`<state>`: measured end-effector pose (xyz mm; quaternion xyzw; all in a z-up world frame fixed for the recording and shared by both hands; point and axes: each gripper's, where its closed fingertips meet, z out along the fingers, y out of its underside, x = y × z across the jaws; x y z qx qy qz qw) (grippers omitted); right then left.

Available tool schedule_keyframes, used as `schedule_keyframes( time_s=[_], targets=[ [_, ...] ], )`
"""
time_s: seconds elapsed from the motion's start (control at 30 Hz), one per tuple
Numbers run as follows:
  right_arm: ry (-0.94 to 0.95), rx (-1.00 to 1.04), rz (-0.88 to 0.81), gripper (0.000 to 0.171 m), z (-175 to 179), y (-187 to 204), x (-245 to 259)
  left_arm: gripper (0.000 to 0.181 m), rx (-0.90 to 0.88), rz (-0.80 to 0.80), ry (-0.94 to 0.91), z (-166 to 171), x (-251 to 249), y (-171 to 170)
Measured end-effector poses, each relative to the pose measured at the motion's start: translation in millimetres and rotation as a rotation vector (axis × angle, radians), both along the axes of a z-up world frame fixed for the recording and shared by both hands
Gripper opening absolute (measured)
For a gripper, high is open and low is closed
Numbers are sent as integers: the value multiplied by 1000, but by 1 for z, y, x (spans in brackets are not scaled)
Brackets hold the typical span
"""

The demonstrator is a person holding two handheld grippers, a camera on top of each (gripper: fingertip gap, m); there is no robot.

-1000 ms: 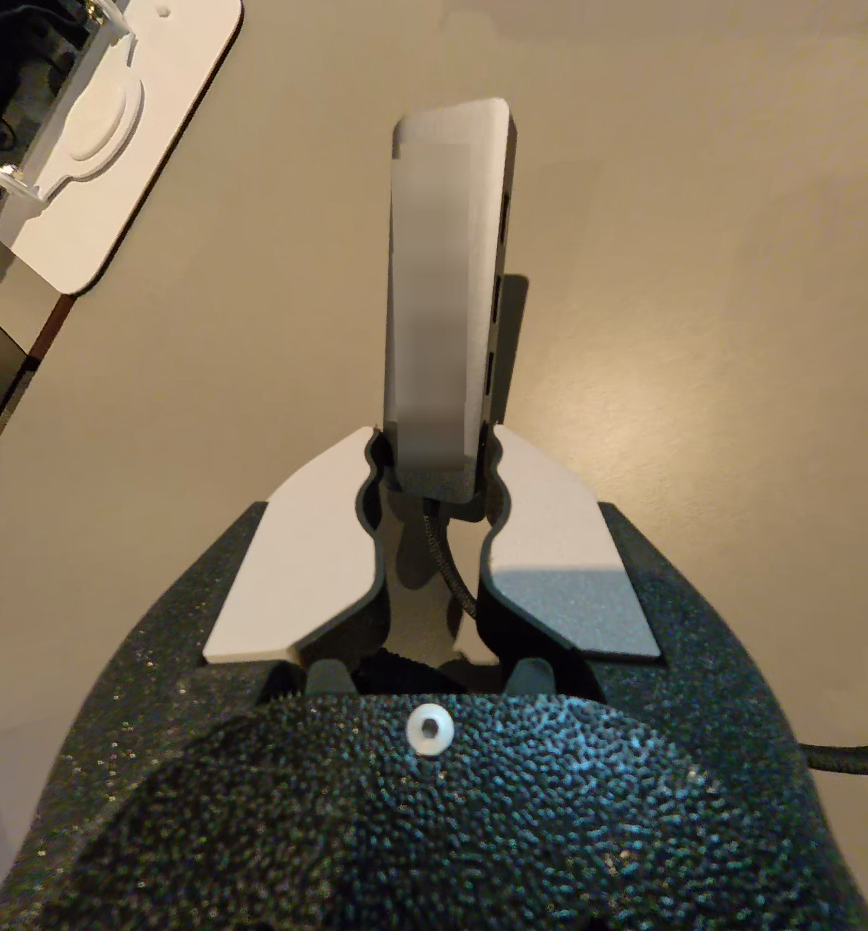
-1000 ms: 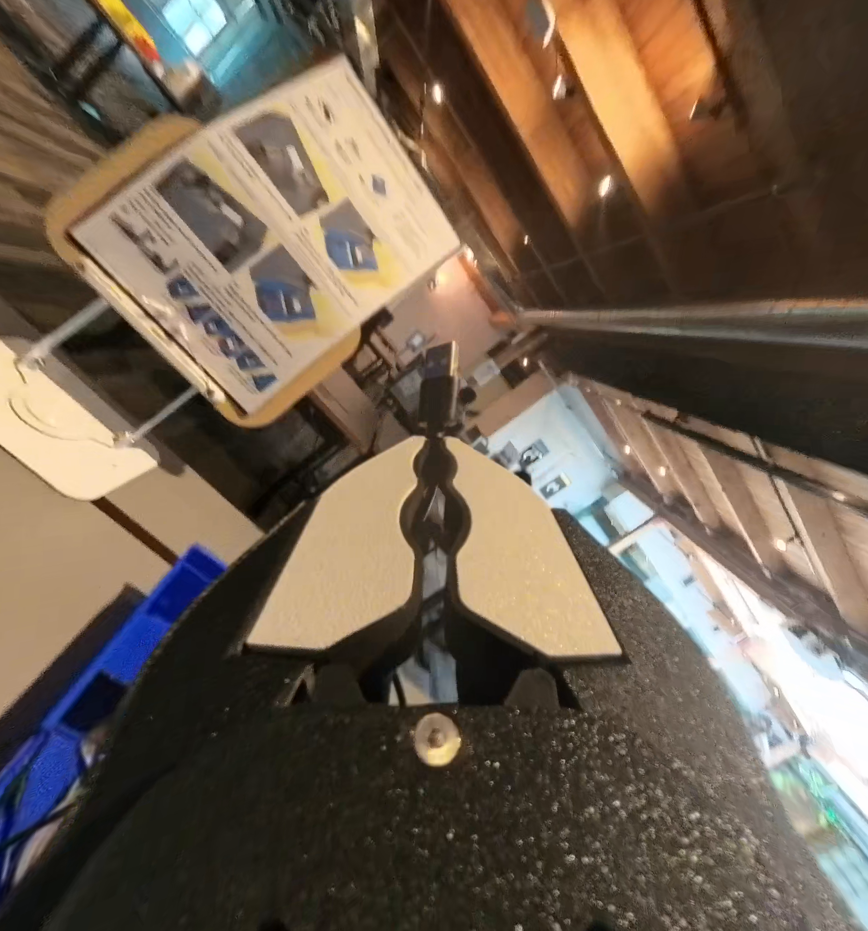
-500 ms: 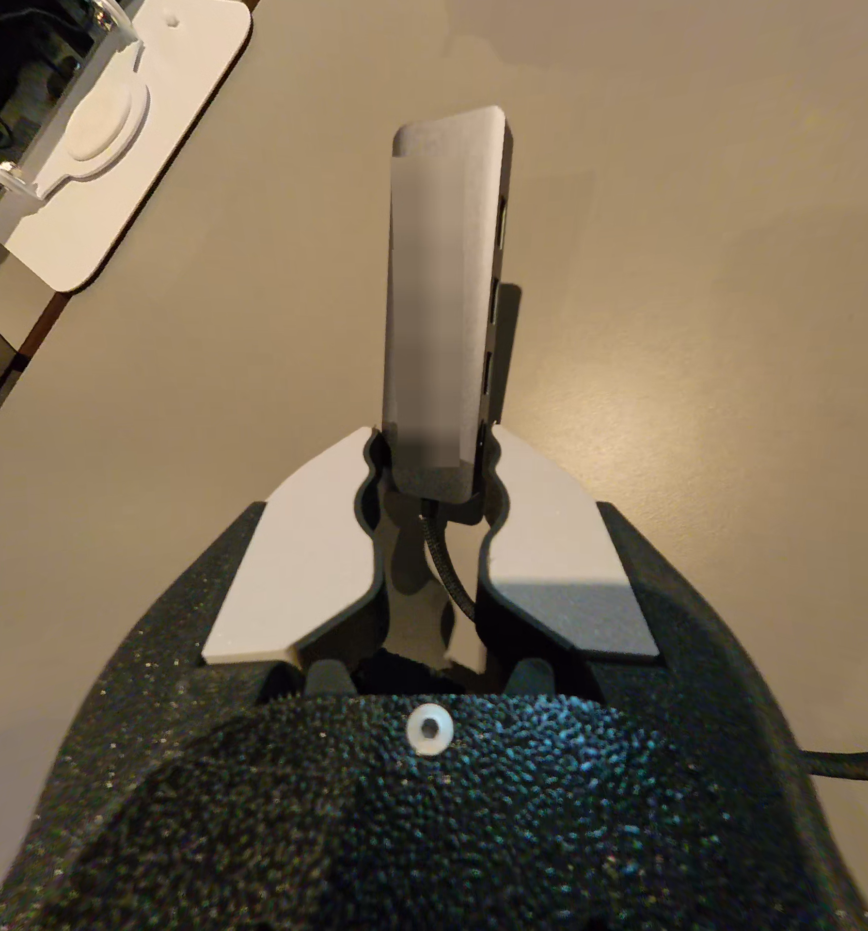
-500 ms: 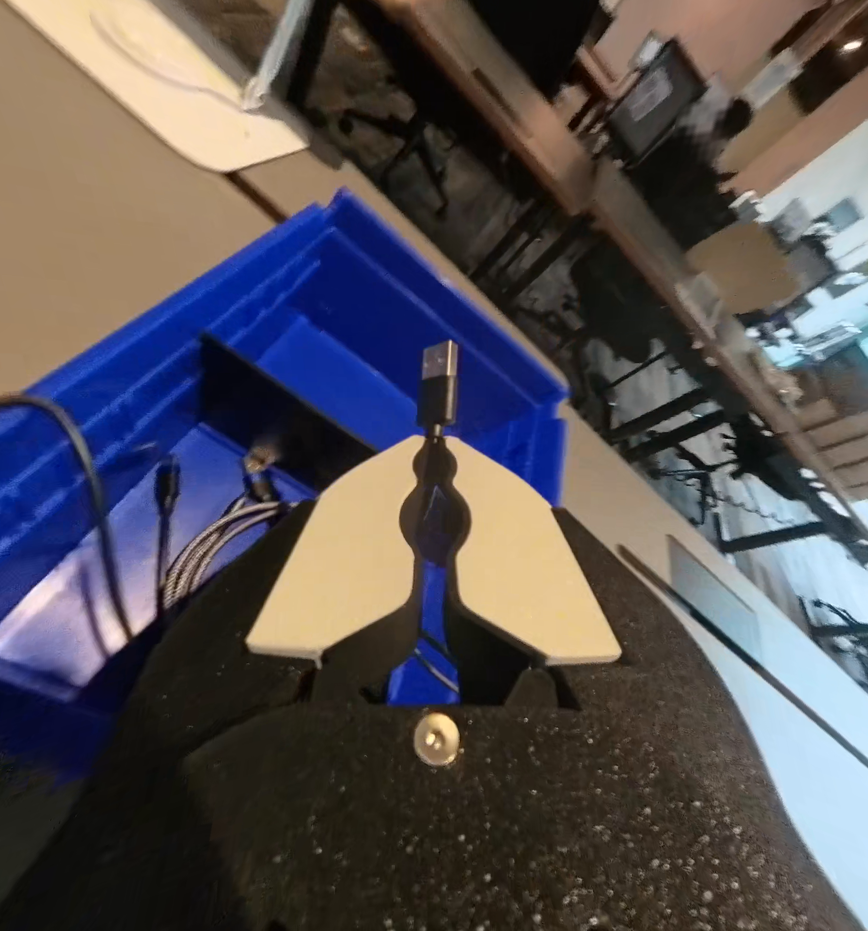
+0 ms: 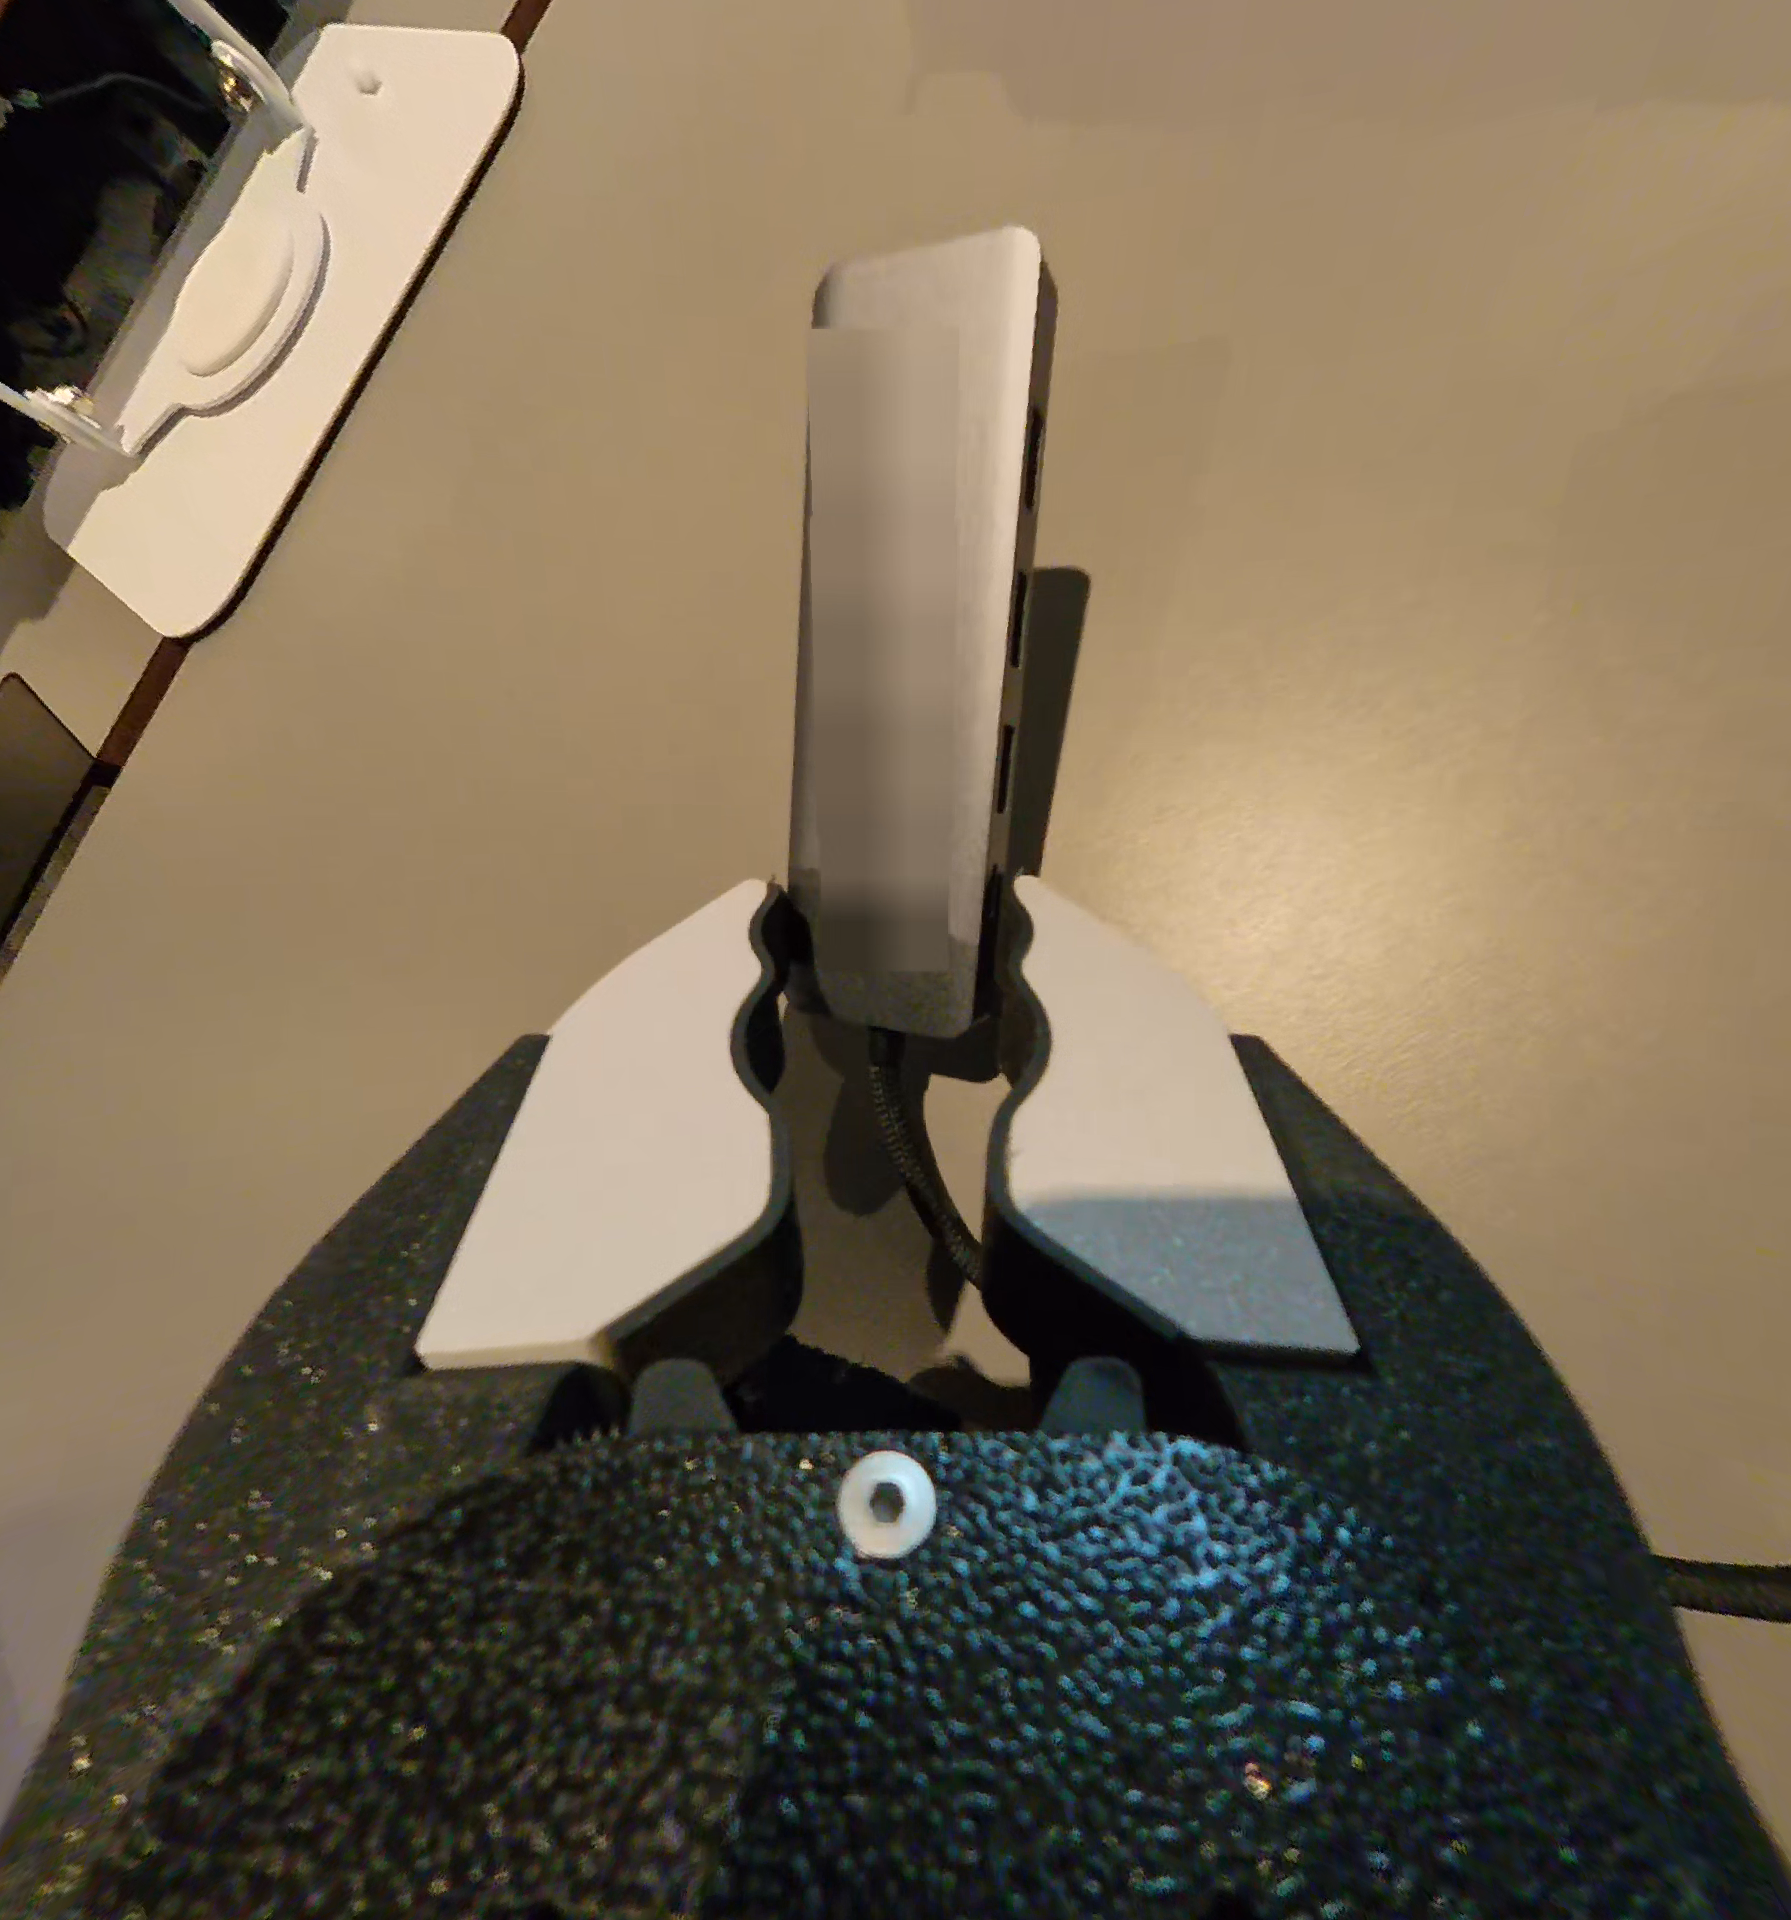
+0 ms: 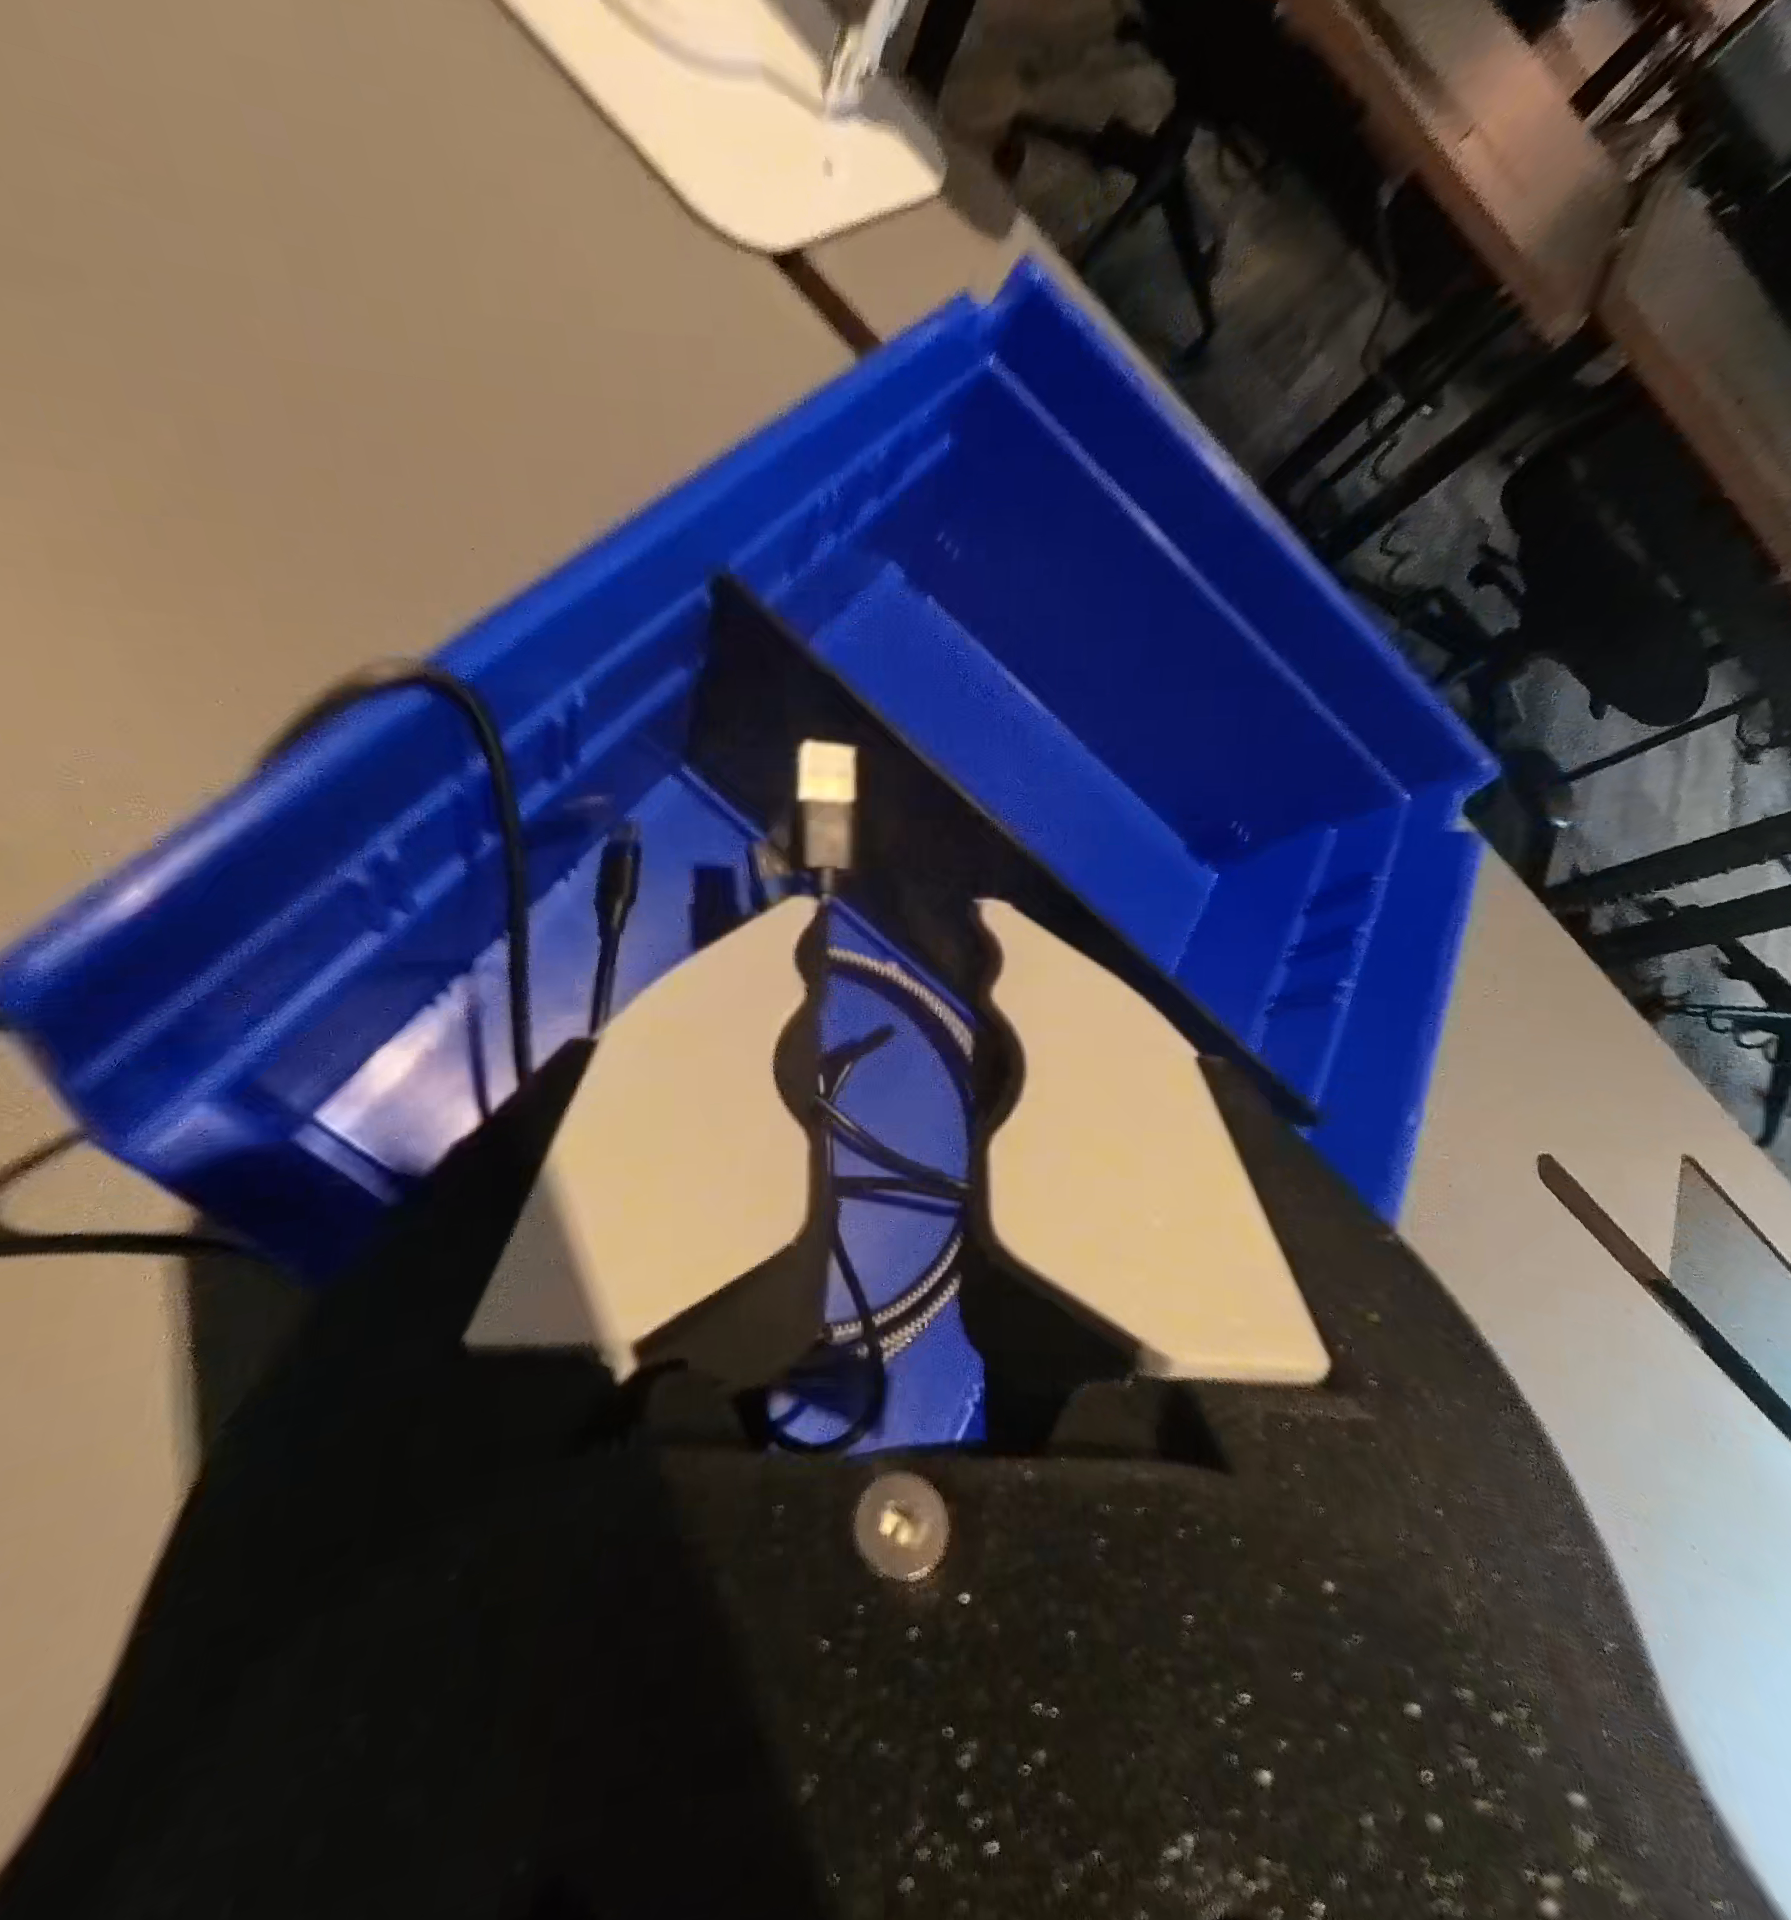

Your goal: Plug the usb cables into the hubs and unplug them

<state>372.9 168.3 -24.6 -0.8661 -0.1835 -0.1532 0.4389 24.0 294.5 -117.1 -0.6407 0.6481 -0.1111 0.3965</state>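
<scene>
My left gripper (image 5: 896, 935) is shut on the near end of a grey USB hub (image 5: 912, 623), which points away from me above the beige table (image 5: 1390, 520). The hub's ports (image 5: 1021, 644) face right and hold no plugs. Its braided lead (image 5: 917, 1153) runs back between the fingers. My right gripper (image 6: 891, 909) is open above a blue bin (image 6: 1130, 644). A black USB cable's plug (image 6: 826, 805) sits loose just beyond the left fingertip (image 6: 766, 935), with its thin wire trailing down into the bin.
The bin has a black divider (image 6: 766, 686) and holds several other cables, one braided white (image 6: 922, 1320). A black cable (image 6: 501, 790) hangs over the bin's near wall. A white stand base (image 5: 247, 312) lies at the table's far left edge. My right fingertips sit around 40 cm from my left ones.
My right gripper has swung down over the blue bin and opened, and the USB plug is no longer pinched. My left gripper and the hub have barely moved.
</scene>
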Motion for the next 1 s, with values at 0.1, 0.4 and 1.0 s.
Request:
schedule_keyframes(
  time_s=[0.1, 0.4, 1.0],
  targets=[
    [70, 78, -5, 37, 23, -10, -14, 37, -3, 0, -2, 0, 0, 0],
    [141, 252, -21, 40, -1, -99, -123, 37, 4, 4, 1, 0, 0, 0],
    [-127, 210, -213, 2, -25, -61, -113, 37, 10, 4, 0, 1, -2, -2]
  ],
)
